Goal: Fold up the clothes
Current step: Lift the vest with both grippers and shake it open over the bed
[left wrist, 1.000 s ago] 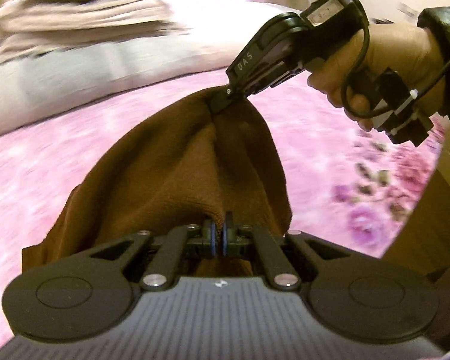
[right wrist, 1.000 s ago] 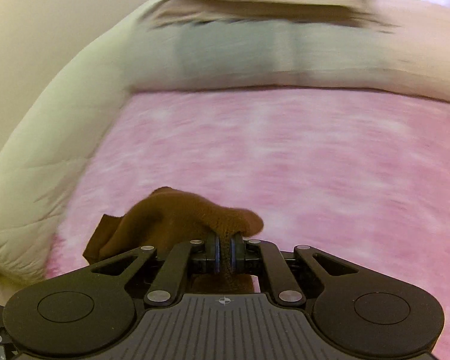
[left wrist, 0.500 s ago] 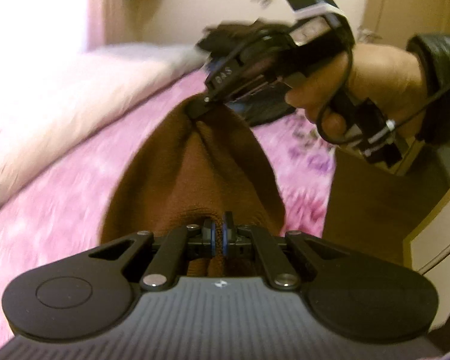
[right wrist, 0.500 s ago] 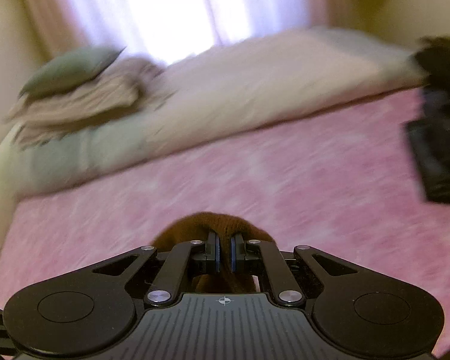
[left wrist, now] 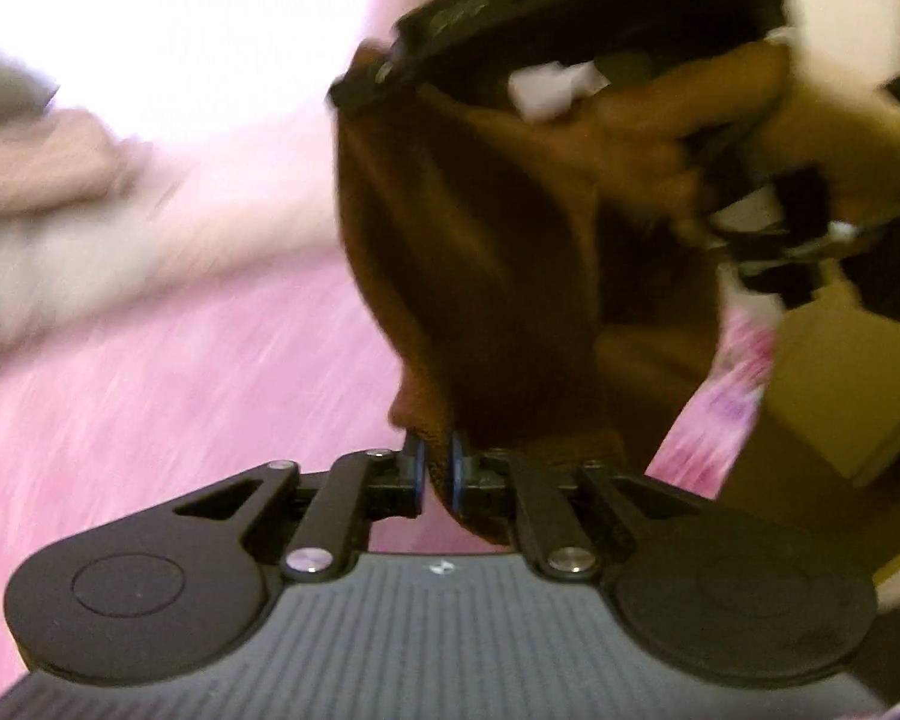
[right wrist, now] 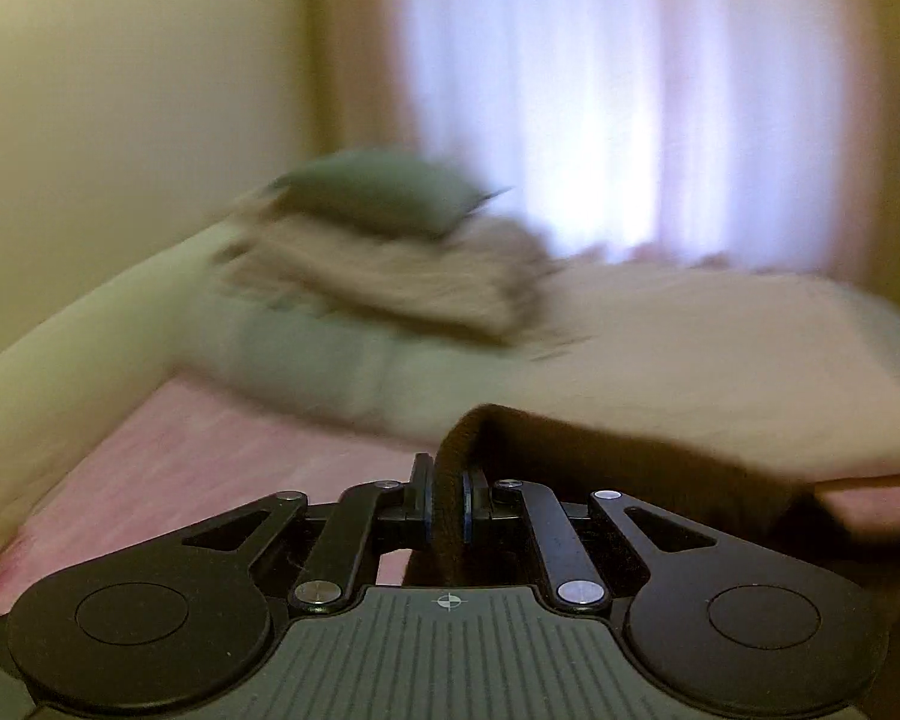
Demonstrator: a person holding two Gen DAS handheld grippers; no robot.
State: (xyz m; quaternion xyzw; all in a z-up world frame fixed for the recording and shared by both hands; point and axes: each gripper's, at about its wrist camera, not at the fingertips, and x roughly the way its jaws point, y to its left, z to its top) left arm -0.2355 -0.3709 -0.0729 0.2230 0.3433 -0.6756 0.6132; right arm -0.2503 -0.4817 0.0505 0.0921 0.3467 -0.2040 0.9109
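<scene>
**A:** What is at the far left?

**B:** In the right wrist view, a pile of folded beige bedding (right wrist: pixel 390 282) with a grey-green pillow (right wrist: pixel 378 189) on top sits at the far left of the bed (right wrist: pixel 210 456), whose cover is pink. Bright curtains (right wrist: pixel 570 102) hang behind it. All of it is blurred.

**B:** Nearer, the left claw (left wrist: pixel 435 468) has its tips nearly together, pinching an edge of the brown garment (left wrist: pixel 480 252), which hangs in the air above the bed.

**A:** And to the right?

**B:** The right claw (right wrist: pixel 447 501) is clamped on a thick fold of the same garment (right wrist: pixel 600 450), which trails off rightward. In the left wrist view that claw (left wrist: pixel 360 81) grips the cloth's top, with a hand (left wrist: pixel 720 138) behind it.

**A:** Any writing?

**B:** Pale lettering on the claw's body is too smeared to read.
</scene>
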